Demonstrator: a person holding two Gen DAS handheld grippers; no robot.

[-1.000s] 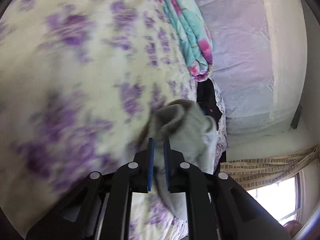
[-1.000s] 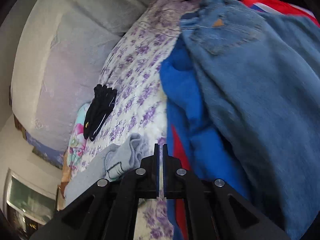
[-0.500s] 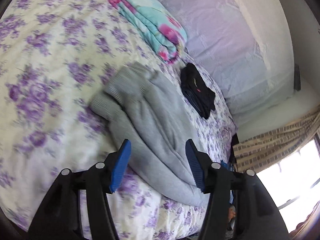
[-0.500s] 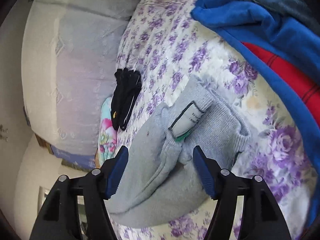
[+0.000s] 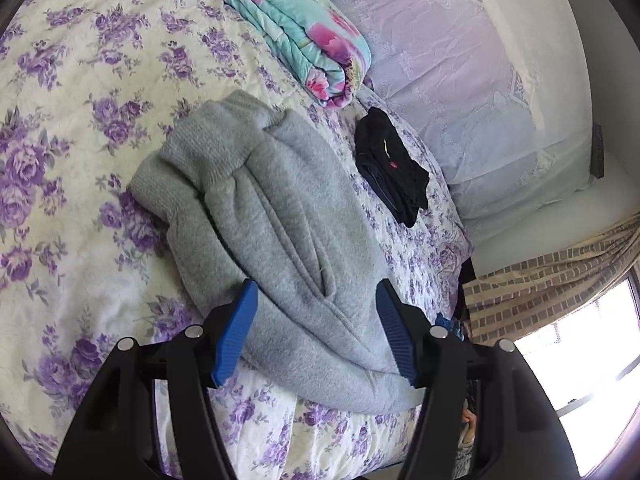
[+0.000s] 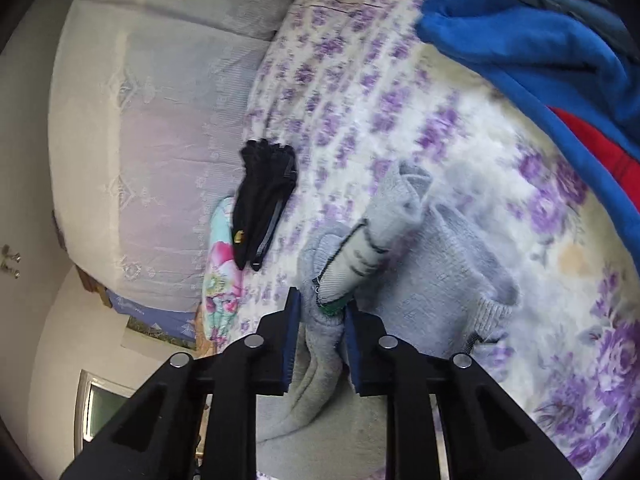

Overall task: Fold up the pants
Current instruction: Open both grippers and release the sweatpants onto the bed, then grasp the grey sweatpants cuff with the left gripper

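Since a second ago, left claw (image 5: 316, 332) dropped grey pants (image 5: 280, 240), opening above them, empty. Only right view shows label (image 6: 356, 256); right claw (image 6: 320, 344) closing around waistband.

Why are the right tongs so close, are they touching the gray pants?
Touching. In the right wrist view the closing right tongs have a fold of the gray pants bunched between their blue pads.

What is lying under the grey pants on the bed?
Under the grey pants only the purple-flowered bedspread shows, all around their edges. Whether anything lies beneath the folded fabric itself cannot be seen, because the pants cover it.
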